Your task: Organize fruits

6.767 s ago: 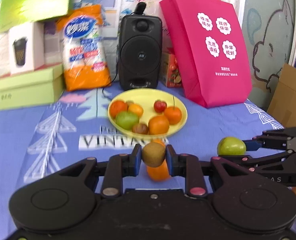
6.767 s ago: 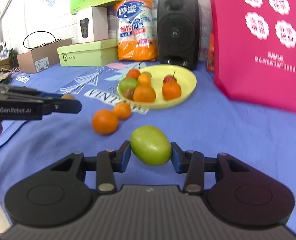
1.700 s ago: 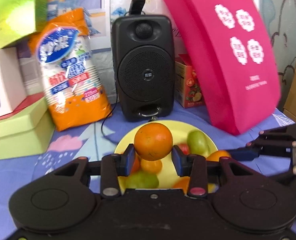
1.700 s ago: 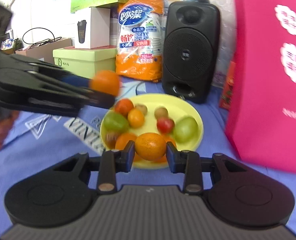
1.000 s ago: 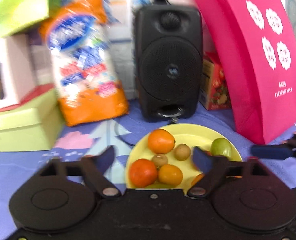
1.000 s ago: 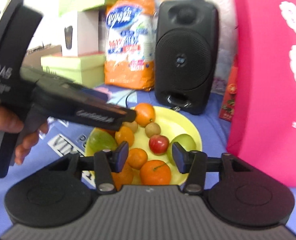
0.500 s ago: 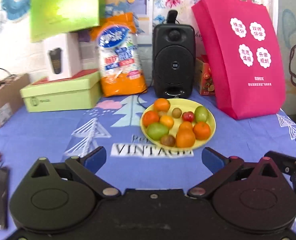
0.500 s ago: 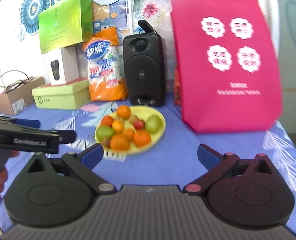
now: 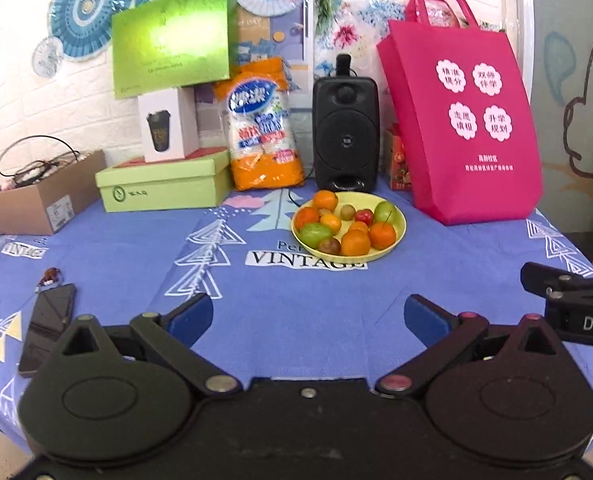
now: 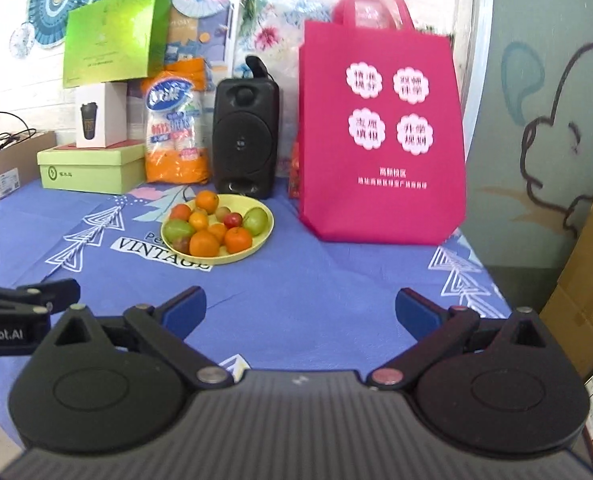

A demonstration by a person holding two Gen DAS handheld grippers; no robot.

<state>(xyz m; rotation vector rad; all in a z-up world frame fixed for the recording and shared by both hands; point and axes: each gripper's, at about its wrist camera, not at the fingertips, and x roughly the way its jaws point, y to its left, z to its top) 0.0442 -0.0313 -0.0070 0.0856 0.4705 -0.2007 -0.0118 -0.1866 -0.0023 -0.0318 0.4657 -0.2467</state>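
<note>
Going left to right: a phone (image 9: 48,322) lies flat on the blue worktop (image 9: 108,256), then the left tongs (image 9: 308,316) sit spread wide with nothing between them. Just past centre, the yellow plate (image 9: 399,222) holds all the fruits (image 9: 354,242), piled touching each other. The right tongs (image 10: 300,310) are also spread, empty. Looks basically done to me. If one needs moving, I'd pinch it across its widest middle: they're round, smooth, light, likely to roll, and the small red one probably bruises easily.
</note>
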